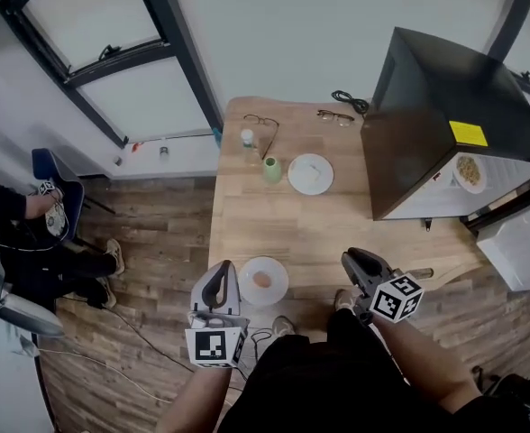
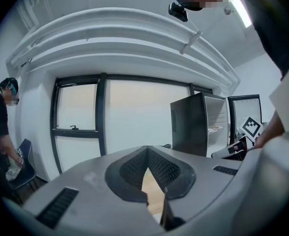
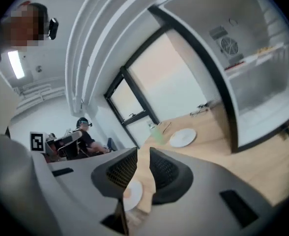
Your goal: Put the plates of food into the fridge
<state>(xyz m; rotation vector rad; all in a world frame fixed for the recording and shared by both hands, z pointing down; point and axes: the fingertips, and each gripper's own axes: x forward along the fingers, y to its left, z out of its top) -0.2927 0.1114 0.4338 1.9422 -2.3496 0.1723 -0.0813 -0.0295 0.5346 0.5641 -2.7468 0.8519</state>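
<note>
Nearby, plate point(image 1: 263, 282) at table point(image 1: 247, 228) edge.

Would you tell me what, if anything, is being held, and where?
Nothing: the left gripper and right gripper are both empty, flanking the near plate.

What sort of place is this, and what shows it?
Probably an office or test room, not a kitchen: a small black fridge stands on a wooden table, beside tall dark-framed windows and a seated person.

Cropped and tiny
Seated person point(image 1: 17, 242) at 9 o'clock is edge-cropped; food on the far plate point(image 1: 310, 173) is too small to tell.
</note>
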